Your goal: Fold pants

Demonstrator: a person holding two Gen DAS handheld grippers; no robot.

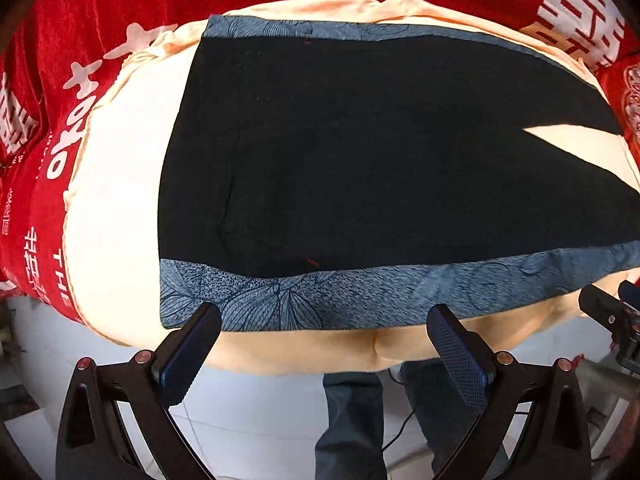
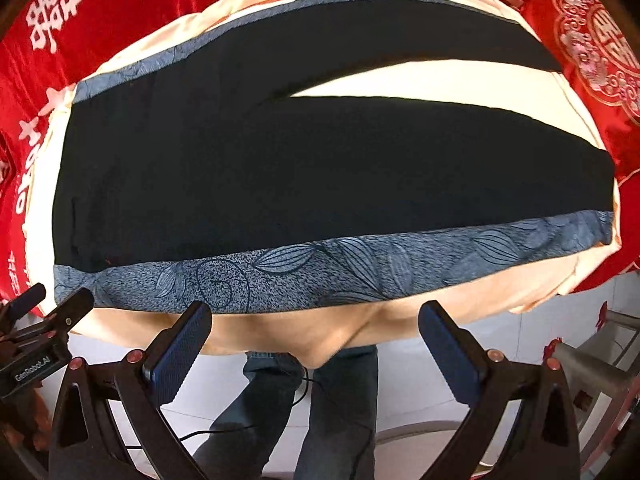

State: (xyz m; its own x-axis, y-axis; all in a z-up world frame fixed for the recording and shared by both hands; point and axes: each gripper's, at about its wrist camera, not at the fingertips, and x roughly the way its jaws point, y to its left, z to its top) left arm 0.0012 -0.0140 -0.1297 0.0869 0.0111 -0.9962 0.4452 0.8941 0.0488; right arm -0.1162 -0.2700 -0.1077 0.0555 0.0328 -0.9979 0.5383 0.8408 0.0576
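Black fabric pants (image 1: 360,160) with blue leaf-print side stripes (image 2: 320,272) lie flat, legs splayed in a V, on cream cloth (image 1: 120,200) over red printed cover (image 1: 40,160); left gripper (image 1: 324,328) and right gripper (image 2: 316,320) both spread wide, grasping nothing, near the nearer stripe

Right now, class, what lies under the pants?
A cream cloth shows around the pants and between the legs, over a red cover. What lies under those is hidden.

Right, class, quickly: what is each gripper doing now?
Left gripper: open, holding nothing, near the pants.
Right gripper: open, holding nothing.
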